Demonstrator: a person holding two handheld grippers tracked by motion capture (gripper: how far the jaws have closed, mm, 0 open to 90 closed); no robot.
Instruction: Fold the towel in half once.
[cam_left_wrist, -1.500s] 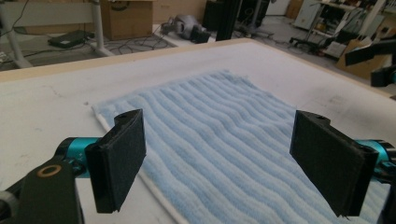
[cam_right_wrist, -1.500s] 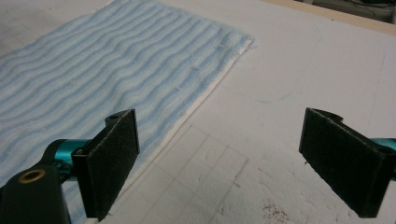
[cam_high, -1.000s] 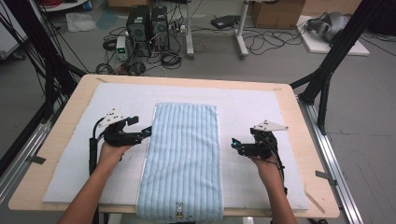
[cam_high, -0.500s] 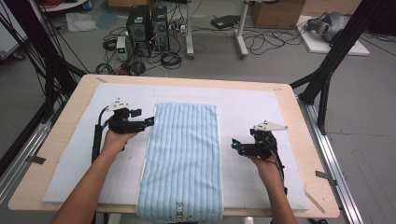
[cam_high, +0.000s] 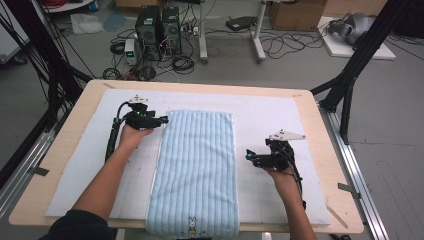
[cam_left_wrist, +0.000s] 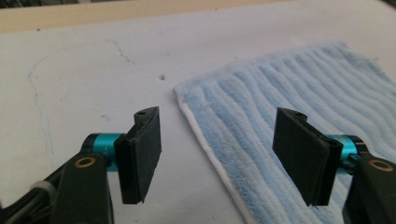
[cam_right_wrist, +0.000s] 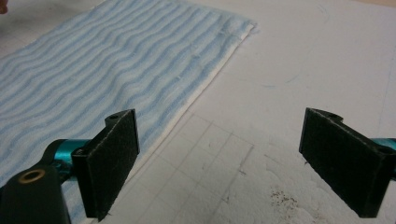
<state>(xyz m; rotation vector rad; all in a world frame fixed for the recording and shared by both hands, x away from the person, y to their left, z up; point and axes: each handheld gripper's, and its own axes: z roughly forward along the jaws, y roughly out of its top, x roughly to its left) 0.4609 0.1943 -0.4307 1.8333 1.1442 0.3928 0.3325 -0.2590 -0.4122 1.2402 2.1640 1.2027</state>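
Note:
A light blue striped towel (cam_high: 197, 165) lies folded lengthwise in the middle of the white mat (cam_high: 280, 115), its near end with a small rabbit logo reaching the table's front edge. My left gripper (cam_high: 162, 120) is at the towel's far left corner, pointing right. In the left gripper view the towel (cam_left_wrist: 289, 93) edge runs between the jaws of this gripper (cam_left_wrist: 219, 158); they have just been closing, but the pads stand apart from the cloth. My right gripper (cam_high: 248, 156) hovers open just right of the towel's right edge (cam_right_wrist: 196, 100), its jaws (cam_right_wrist: 229, 163) wide over bare mat.
The mat covers a wooden table (cam_high: 65, 145) with rounded corners. Black frame posts (cam_high: 350, 75) stand at both far sides. Computer towers (cam_high: 157, 25) and cables lie on the floor beyond the far edge.
My left gripper has moved away from me along the towel's left edge to its far corner, and its jaws stand narrower. The right gripper has stayed put.

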